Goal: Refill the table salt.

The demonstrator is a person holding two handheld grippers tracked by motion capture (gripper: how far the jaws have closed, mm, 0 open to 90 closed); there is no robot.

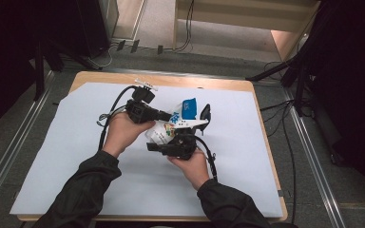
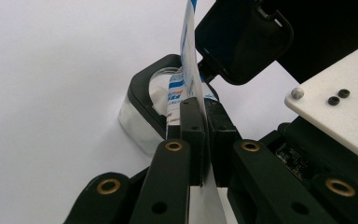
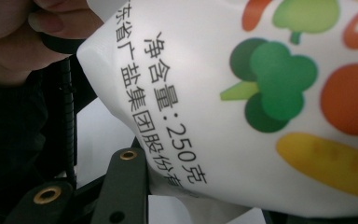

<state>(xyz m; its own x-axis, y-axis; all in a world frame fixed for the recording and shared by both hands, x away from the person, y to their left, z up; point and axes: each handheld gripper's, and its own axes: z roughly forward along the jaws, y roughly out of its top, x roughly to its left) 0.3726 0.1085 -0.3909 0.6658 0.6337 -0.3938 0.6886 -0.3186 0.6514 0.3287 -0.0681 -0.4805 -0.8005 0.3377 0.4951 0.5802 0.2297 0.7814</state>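
Observation:
A white salt bag printed with vegetables and a blue top hangs over the white sheet between both grippers. My left gripper is shut on the bag's thin edge; in the left gripper view its pads press the film flat between them. My right gripper grips the bag's bulging body from below, and the bag hides one of its jaws. Just beyond the bag stands a clear box with a black rim, its black lid flipped open.
A white sheet covers most of the wooden table. Cables trail from both grippers across it. Dark stands and cables ring the table on the floor. The right gripper's white plate sits close beside the left jaws.

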